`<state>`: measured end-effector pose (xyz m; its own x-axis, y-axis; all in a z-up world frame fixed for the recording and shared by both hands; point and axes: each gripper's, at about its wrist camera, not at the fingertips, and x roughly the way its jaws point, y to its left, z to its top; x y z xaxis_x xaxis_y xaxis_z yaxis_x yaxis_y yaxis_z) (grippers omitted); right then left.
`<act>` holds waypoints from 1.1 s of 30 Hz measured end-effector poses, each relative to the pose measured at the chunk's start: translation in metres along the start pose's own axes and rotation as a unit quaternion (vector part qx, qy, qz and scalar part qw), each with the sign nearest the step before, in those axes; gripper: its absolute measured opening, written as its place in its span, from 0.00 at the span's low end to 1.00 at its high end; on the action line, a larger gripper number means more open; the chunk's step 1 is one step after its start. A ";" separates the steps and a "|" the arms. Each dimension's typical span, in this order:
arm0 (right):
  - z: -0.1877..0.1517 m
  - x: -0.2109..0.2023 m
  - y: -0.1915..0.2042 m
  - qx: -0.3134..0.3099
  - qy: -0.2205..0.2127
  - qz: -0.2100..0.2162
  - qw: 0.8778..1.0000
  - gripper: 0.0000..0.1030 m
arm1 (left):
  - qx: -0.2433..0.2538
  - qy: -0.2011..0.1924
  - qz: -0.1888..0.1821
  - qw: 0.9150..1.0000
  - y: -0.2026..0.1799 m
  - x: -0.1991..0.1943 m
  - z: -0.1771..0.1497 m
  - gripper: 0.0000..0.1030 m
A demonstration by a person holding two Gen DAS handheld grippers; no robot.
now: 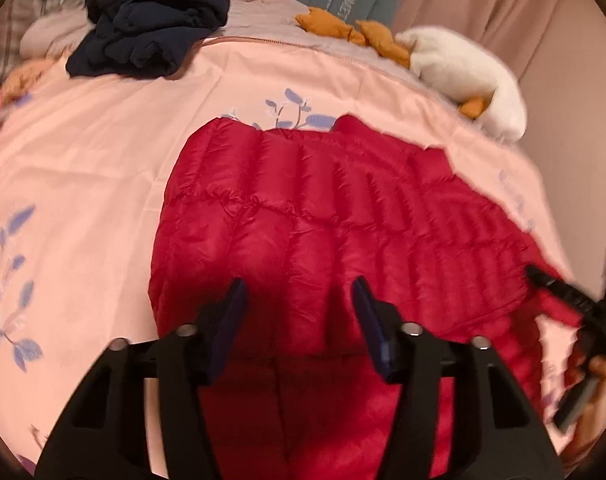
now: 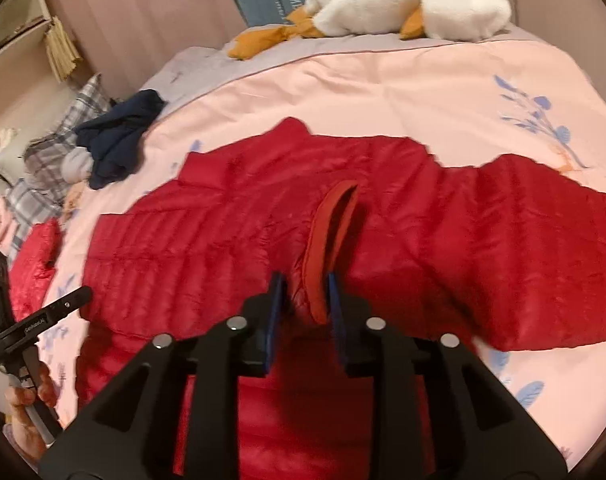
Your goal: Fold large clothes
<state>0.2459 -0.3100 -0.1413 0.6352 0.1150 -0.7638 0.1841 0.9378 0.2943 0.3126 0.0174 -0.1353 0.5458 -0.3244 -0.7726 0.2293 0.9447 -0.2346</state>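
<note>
- Nearest the lens: right hand-held gripper [image 2: 303, 296], jaws part-way apart with the orange-lined cuff [image 2: 335, 248] of a sleeve standing between them. Pads look clear of the fabric, so I read it as released, not clamped.
- Left hand-held gripper [image 1: 299, 304] hovers over the near part of the red down jacket [image 1: 343, 216], jaws apart, nothing between the pads. Released.
- Jacket lies spread on the pink bedspread [image 1: 103, 160], middle of the bed, collar toward the far side. Right wrist view shows one sleeve brought in across the body and the other sleeve [image 2: 543, 240] out flat to the right.
- Elsewhere on the bed: dark navy garment [image 1: 151, 32] bunched at far left, white plush goose [image 1: 463, 76] at far right, second red piece [image 2: 35, 264] at the left edge. All well apart from the jacket.
- Step, my judgement: sleeve fold. One sleeve laid in, cuff just let go or about to be.
- Next move calls for: right gripper backing off without dragging the cuff, then taking the outstretched right sleeve near its cuff and laying it over the body. Left gripper could pin the near hem meanwhile.
- Risk: puffy, slick shell. The folded sleeve may spring back or slide once free.
</note>
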 end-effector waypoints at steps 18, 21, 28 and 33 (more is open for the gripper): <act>-0.016 0.038 0.029 -0.085 0.013 -0.046 0.995 0.60 | 0.059 0.017 0.066 0.996 -0.015 0.027 -0.012 0.48; -0.019 0.045 0.027 -0.084 0.020 -0.045 0.995 0.60 | 0.063 0.016 0.068 0.996 -0.016 0.030 -0.013 0.48; -0.017 0.042 0.032 -0.088 0.017 -0.060 0.994 0.60 | 0.061 0.014 0.069 0.996 -0.016 0.031 -0.015 0.48; -0.015 0.018 0.043 -0.092 -0.024 -0.040 0.995 0.60 | 0.066 0.014 0.074 0.995 -0.019 0.031 -0.015 0.48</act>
<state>0.2542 -0.2628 -0.1513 0.6600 0.0261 -0.7508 0.0982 0.9878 0.1207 0.3137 -0.0100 -0.1638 0.5596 -0.1785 -0.8093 0.2531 0.9667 -0.0382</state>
